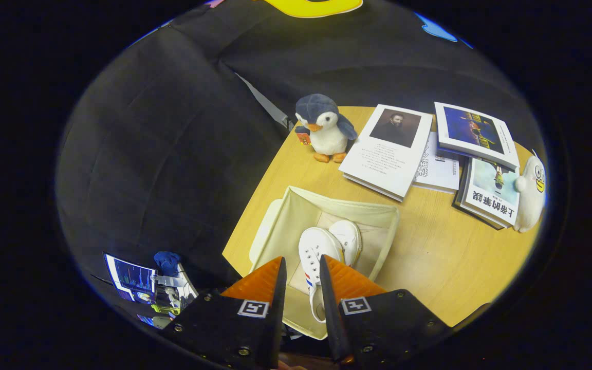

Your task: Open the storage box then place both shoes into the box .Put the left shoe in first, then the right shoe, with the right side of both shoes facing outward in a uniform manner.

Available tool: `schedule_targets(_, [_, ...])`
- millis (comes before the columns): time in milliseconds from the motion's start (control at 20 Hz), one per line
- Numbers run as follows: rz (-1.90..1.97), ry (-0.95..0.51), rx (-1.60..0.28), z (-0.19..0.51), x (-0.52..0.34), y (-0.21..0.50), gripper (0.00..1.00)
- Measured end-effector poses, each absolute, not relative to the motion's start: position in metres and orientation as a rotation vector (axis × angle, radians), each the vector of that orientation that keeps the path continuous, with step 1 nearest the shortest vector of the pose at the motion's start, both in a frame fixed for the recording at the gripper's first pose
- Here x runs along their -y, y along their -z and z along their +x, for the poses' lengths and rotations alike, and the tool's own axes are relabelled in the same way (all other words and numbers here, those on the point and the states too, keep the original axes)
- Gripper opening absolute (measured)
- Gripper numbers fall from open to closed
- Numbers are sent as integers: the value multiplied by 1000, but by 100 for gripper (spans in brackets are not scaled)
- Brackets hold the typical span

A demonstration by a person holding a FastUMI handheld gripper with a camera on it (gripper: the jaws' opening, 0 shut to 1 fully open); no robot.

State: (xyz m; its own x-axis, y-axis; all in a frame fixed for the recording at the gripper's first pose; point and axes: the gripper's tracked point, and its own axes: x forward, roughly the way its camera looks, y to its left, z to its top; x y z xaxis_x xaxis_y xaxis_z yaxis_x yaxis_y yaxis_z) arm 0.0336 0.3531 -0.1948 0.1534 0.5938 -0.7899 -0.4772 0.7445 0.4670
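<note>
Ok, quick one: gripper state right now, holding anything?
Gripper: fingers part open, above the storage box, a white shoe showing in the gap; whether they press it cannot be told.

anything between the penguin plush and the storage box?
No: in the gripper view, bare wooden tabletop separates the penguin plush from the storage box. The gripper hangs open over the shoes inside.

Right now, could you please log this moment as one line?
box open | shoes: both inside | near shoe between jaws, grip unclear | gripper above box
</note>
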Motion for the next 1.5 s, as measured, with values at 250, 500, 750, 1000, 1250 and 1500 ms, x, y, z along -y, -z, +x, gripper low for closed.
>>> schedule_targets(250, [77,-729,-1037,49,-324,174,90])
schedule_targets(500, [77,-645,-860,61,-286,143,91])
schedule_targets(750, [137,-532,-613,79,-228,84,90])
schedule_targets(1000, [148,-434,-470,90,-174,45,90])
schedule_targets(1250, [157,-319,-336,91,-125,13,90])
schedule_targets(1500, [135,-212,-184,89,-80,-21,90])
